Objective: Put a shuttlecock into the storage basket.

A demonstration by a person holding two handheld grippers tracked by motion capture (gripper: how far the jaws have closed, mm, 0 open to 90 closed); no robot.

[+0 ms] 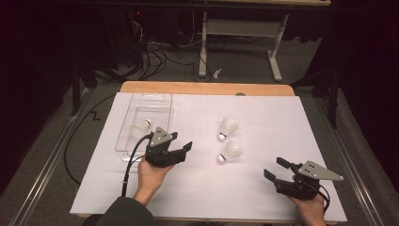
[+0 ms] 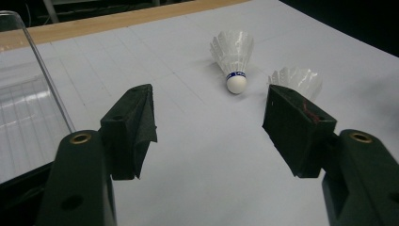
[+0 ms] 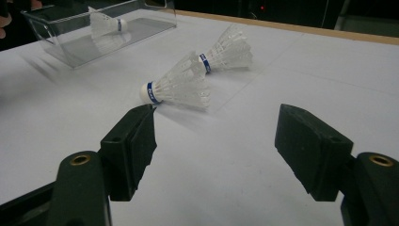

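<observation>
Both my grippers gape wide, empty: left gripper point(image 1: 181, 147), right gripper point(image 1: 275, 168). Two shuttlecocks right of the clear tray point(image 1: 123, 136); nearer shuttlecock point(image 1: 228, 152) is light, with probably crushable feathers. Pinch the cork.

Tool point(image 3: 214, 141) agape; two shuttlecocks point(image 3: 176, 87) ahead, third seemingly in tray point(image 3: 70, 52).

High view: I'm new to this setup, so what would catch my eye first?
Two white shuttlecocks lie on the white table sheet, the farther shuttlecock just beyond the nearer shuttlecock. A third shuttlecock lies inside the clear tray at the left. The left tool sits beside that tray and the right tool at the near right, both open and holding nothing.
</observation>
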